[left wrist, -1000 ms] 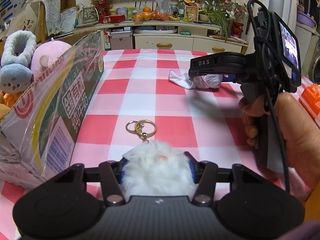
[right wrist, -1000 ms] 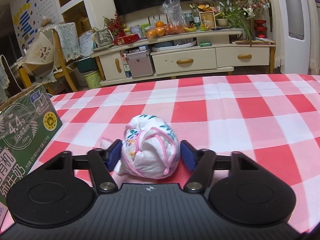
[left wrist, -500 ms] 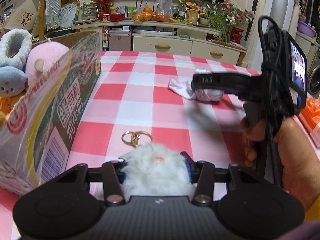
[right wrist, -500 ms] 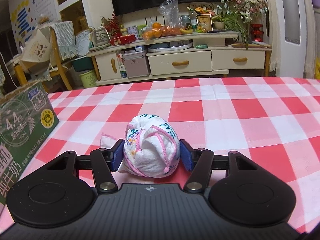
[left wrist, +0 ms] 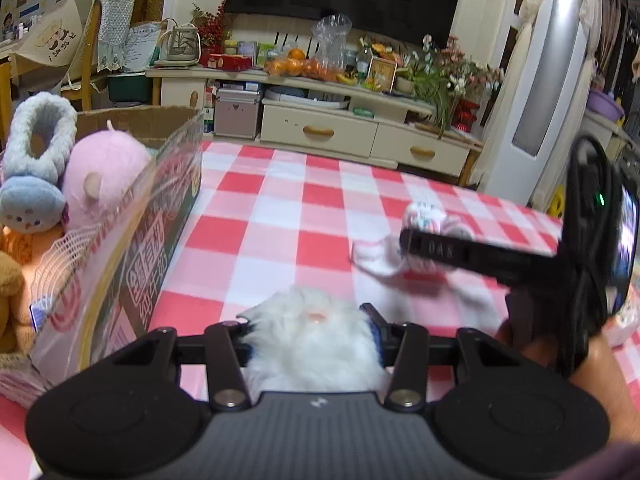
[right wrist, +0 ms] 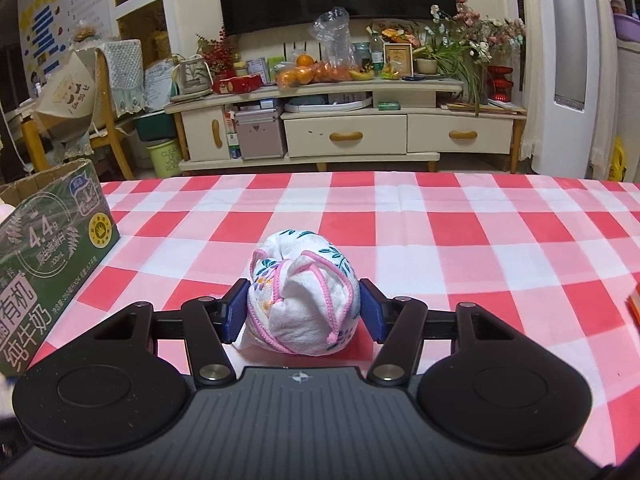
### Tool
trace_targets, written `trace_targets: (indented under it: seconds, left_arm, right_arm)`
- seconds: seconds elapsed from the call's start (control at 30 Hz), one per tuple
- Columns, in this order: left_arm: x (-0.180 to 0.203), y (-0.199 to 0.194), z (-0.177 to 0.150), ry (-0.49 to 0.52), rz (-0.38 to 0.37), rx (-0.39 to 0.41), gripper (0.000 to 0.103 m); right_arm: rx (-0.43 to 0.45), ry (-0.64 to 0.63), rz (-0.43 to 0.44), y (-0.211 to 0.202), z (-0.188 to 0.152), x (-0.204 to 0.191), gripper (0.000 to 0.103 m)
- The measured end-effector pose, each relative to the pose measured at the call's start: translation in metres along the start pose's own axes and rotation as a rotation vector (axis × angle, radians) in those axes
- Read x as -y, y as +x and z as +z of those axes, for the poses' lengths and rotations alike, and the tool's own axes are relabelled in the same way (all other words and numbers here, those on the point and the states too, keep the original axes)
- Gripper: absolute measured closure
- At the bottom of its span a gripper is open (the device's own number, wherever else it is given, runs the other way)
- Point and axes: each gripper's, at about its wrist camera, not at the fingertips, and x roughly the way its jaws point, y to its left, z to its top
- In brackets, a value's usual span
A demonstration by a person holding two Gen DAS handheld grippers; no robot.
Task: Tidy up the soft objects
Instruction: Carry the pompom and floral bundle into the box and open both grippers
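My left gripper is shut on a white fluffy pompom keychain and holds it above the checked tablecloth, just right of the cardboard box. Its key rings are hidden. My right gripper is shut on a rolled white cloth bundle with pink trim and a floral print, held a little above the table. The right gripper also shows in the left wrist view, blurred, with the bundle in it.
The open box holds a pink plush, a blue-grey plush slipper and a brown plush. Its green end shows in the right wrist view. A cream TV cabinet stands beyond the table's far edge.
My left gripper has lifted the pompom off the table; its rings have dropped out of sight. My right gripper has risen with the cloth bundle.
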Motion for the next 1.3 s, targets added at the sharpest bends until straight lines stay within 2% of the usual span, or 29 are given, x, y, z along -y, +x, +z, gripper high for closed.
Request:
trace_targets:
  seconds: [0.7, 1.3]
  left_arm:
    - [-0.013, -0.020, 0.023, -0.056, -0.034, 0.092, 0.058]
    - [-0.027, -0.047, 0.028, -0.054, -0.088, 0.150, 0.058]
  right_arm:
    - [0.014, -0.052, 0.016, -0.077, -0.013, -0.027, 0.031]
    - [0.049, -0.127, 0.018, -0.126, -0.013, -0.058, 0.031]
